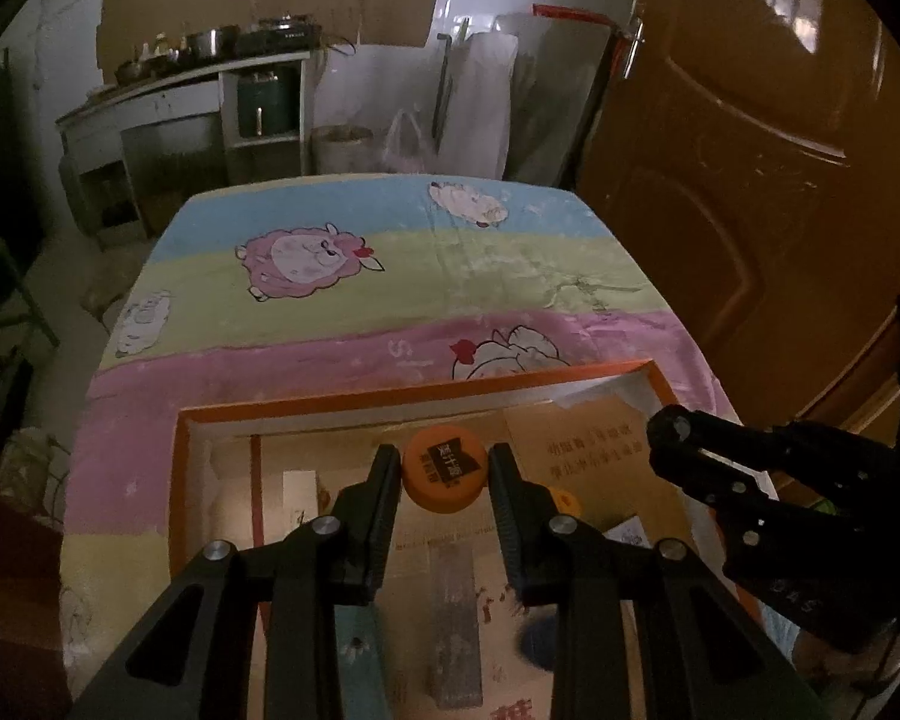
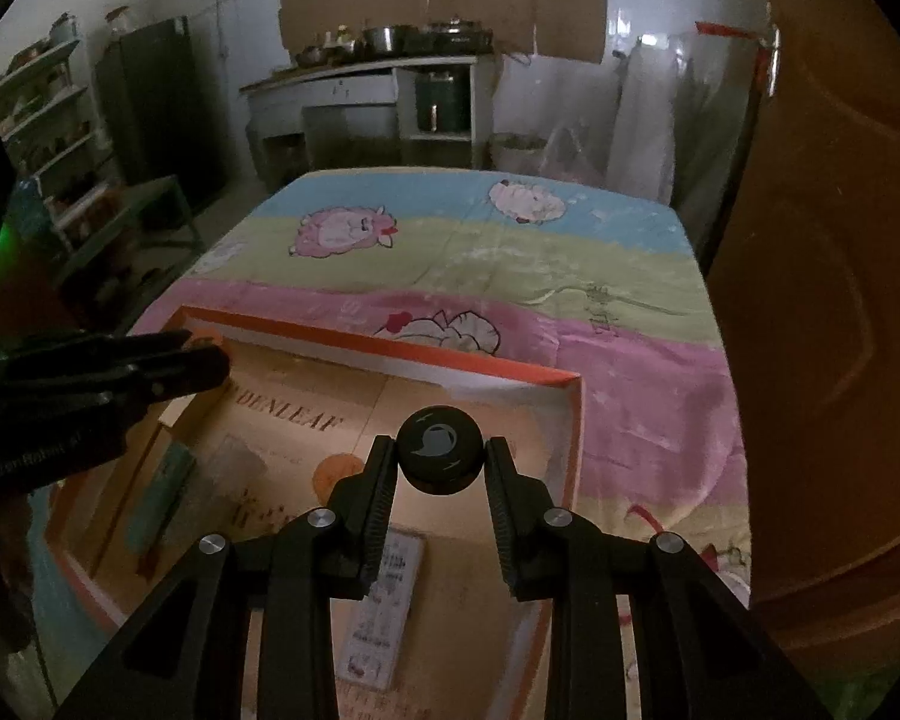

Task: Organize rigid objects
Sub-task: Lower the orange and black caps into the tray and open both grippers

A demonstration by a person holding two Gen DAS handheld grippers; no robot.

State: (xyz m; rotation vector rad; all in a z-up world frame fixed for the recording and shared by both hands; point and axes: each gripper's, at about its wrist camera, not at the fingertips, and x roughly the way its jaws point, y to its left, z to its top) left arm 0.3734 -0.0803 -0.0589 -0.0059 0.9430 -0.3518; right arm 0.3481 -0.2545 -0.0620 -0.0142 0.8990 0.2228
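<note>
The orange cap [image 1: 444, 474] sits pinched between the left gripper [image 1: 445, 468] fingers, jaws only partway closed around it, held above the orange-rimmed box [image 1: 354, 405]. Same deal on the other side: the right gripper [image 2: 440, 461] has a black cap [image 2: 440, 450] clamped at its tips over that box. The box lies on a surface covered with a striped sheep-print cloth [image 1: 342, 324].

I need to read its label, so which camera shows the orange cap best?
The left wrist view: the orange cap sits centred between the left gripper fingers, label facing the camera. In the right wrist view only an orange sliver shows behind that gripper.
</note>
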